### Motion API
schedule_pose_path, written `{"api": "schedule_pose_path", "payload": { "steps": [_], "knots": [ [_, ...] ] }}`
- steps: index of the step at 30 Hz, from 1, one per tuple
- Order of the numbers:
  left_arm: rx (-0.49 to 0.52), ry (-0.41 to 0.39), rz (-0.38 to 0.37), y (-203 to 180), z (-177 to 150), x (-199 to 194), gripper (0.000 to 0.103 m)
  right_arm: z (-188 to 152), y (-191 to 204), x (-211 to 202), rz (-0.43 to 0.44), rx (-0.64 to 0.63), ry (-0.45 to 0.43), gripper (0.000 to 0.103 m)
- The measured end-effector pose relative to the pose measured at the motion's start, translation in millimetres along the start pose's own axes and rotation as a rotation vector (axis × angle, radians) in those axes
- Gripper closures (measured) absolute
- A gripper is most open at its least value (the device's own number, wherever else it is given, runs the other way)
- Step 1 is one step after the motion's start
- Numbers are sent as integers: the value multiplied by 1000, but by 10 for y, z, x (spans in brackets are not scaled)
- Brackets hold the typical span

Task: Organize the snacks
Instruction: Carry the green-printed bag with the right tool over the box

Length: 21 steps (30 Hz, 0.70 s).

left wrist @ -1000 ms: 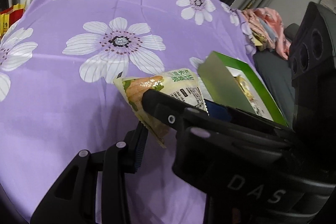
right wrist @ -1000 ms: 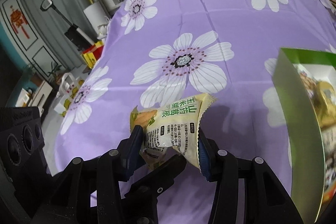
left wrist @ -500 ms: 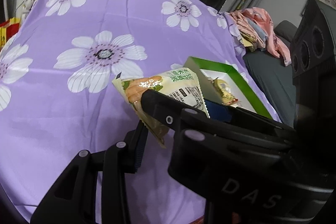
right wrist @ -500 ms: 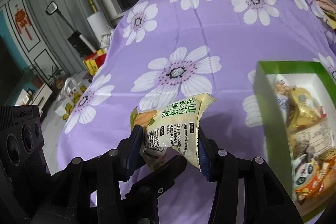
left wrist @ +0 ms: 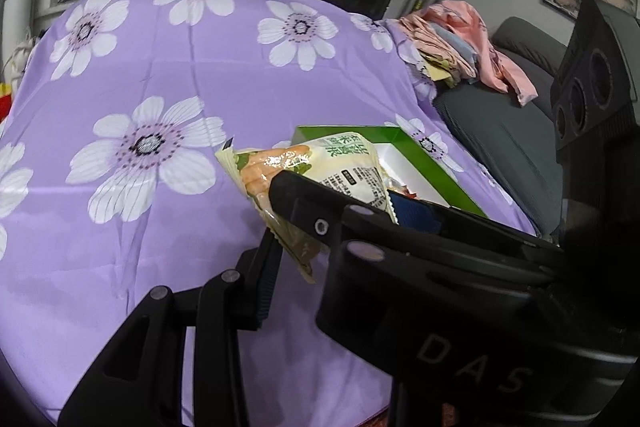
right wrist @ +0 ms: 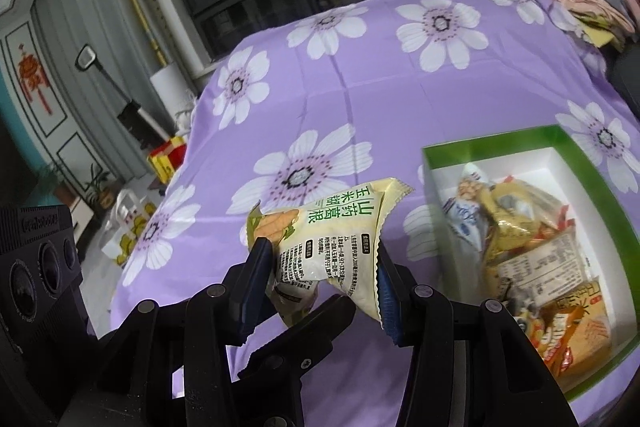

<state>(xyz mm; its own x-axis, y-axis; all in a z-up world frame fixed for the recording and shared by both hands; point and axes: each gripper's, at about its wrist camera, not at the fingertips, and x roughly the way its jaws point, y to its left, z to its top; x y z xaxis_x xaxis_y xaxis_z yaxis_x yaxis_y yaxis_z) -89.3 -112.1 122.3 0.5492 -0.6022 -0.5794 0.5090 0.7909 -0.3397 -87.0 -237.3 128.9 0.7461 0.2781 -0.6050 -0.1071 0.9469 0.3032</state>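
Both tools have hold of one yellow snack packet (right wrist: 328, 239), which hangs in the air above the purple flowered cloth (right wrist: 360, 95) rather than lying on it. The right gripper (right wrist: 320, 275) is clamped across the packet's lower body, a blue pad pressing on each side; the left gripper (left wrist: 288, 239) is pinched nearly closed on the crimped seam at the packet's bottom corner, though one of its fingers is hidden behind the right tool in the left wrist view. The green box (right wrist: 592, 167) with a white lining sits near the cloth's right edge, just to the right of the packet, and already holds several other snack bags (right wrist: 516, 235) heaped toward its near end. The step in hand looks like carrying the packet over to that box. To do it well, the two hands should travel together so the film is neither stretched nor torn at the seam, clear the green wall before lowering, and aim for the bare white floor at the box's far end. The seam pinch should probably let go first, so the packet settles flat instead of standing on the heap.
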Motion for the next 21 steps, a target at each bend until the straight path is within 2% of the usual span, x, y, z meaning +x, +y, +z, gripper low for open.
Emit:
{"api": "schedule_pose_path", "payload": {
  "steps": [21],
  "knots": [
    [154, 43, -89, -585, 184, 355, 70, 83, -657, -359, -79, 164, -105, 51]
  ]
}}
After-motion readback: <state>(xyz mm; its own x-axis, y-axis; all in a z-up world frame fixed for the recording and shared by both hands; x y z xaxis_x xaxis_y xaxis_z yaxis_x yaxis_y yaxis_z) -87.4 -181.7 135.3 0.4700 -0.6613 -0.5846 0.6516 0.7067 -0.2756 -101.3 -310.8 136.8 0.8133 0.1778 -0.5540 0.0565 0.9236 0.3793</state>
